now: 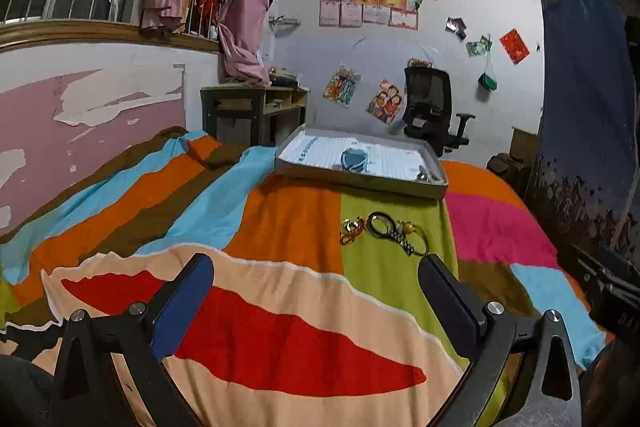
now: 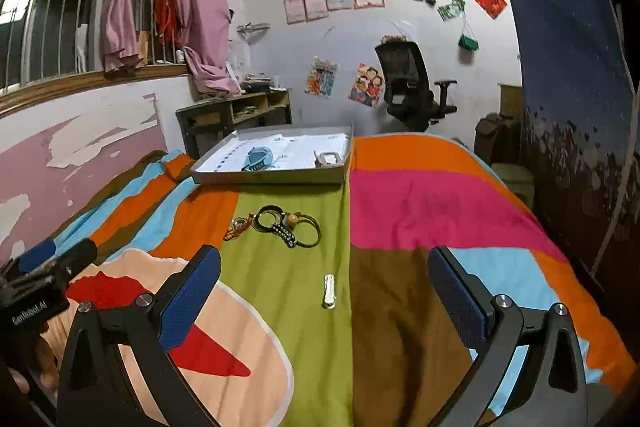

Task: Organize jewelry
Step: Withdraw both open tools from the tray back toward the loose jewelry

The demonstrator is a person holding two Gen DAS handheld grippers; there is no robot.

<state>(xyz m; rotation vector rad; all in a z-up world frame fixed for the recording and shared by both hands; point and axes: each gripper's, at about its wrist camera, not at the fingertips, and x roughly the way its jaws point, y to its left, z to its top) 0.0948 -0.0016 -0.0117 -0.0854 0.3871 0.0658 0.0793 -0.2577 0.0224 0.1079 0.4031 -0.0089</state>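
Note:
A small heap of jewelry lies on the green patch of the bedspread: black cord loops with a beaded strap [image 1: 394, 231] [image 2: 288, 225] and a red-orange string charm [image 1: 351, 230] [image 2: 238, 227]. A white hair clip [image 2: 329, 291] rests alone nearer to me. Beyond them sits a shallow grey box lid [image 1: 360, 183] [image 2: 272, 177] lined with paper, holding a blue hair claw [image 1: 354, 159] [image 2: 258, 158] and a silvery clip [image 2: 329, 159]. My left gripper [image 1: 316, 291] and right gripper [image 2: 324, 285] both hover open and empty above the bed.
The multicoloured bedspread [image 1: 280, 327] covers the whole bed. A wooden desk [image 1: 252, 107] stands behind it under a barred window with pink curtains. A black office chair [image 1: 430, 107] is by the far wall, and a blue curtain [image 1: 584, 99] hangs at right.

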